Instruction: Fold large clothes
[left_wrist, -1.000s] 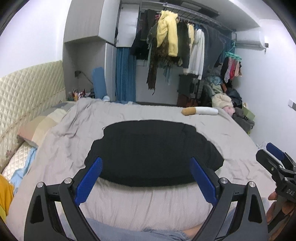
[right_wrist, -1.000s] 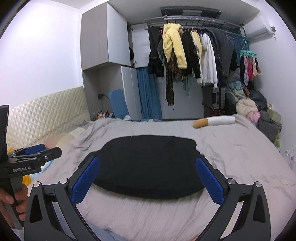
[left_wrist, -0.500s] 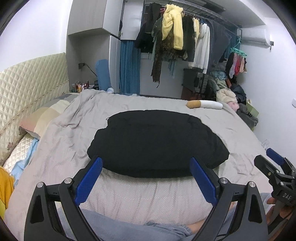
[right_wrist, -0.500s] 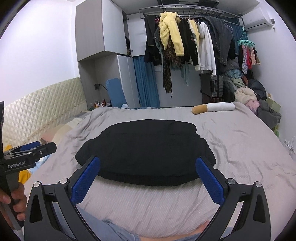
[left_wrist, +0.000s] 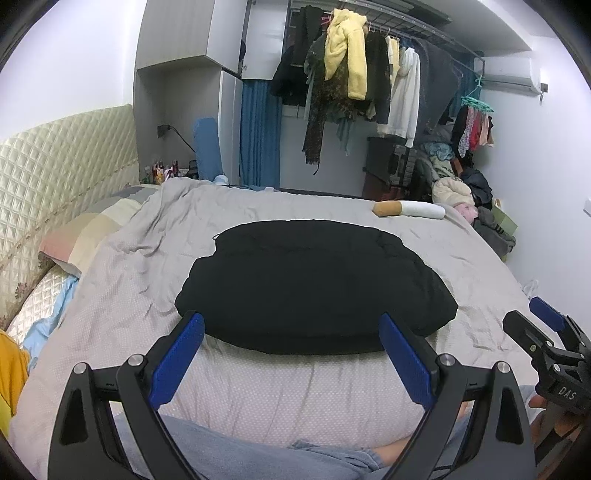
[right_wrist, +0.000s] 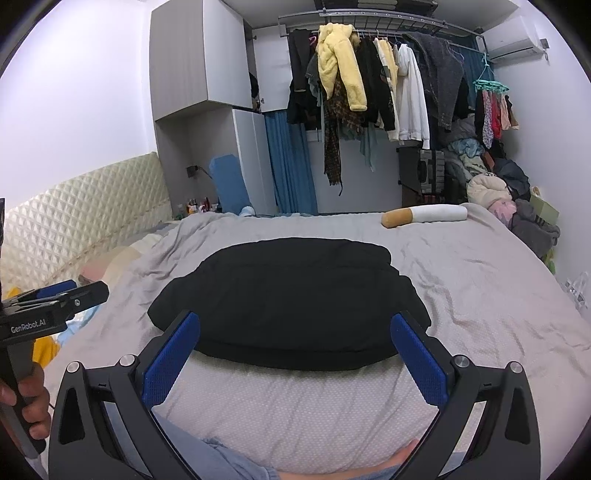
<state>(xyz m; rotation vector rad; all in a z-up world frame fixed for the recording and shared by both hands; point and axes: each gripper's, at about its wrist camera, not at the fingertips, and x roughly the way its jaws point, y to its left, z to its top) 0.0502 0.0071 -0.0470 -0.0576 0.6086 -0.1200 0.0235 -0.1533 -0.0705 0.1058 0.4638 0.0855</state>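
A black garment (left_wrist: 314, 284) lies folded in a thick bundle on the grey bedcover, near the bed's front edge; it also shows in the right wrist view (right_wrist: 291, 299). My left gripper (left_wrist: 291, 354) is open and empty, held above the bed's front edge just short of the garment. My right gripper (right_wrist: 295, 354) is open and empty in the same stance. Each gripper shows at the edge of the other's view: the right one (left_wrist: 543, 325) and the left one (right_wrist: 70, 291), whose jaws look nearly together there.
A cigarette-shaped pillow (left_wrist: 408, 209) lies at the bed's far right. Pillows (left_wrist: 85, 236) and a quilted headboard (left_wrist: 55, 166) are at the left. A rack of hanging clothes (right_wrist: 376, 81) and a clothes pile (right_wrist: 509, 199) stand beyond the bed. My legs in blue trousers (left_wrist: 258, 454) are below.
Both grippers have risen and tilted down a little, so the black garment sits lower and fuller in view. The garment itself has not moved. Both grippers stay open.
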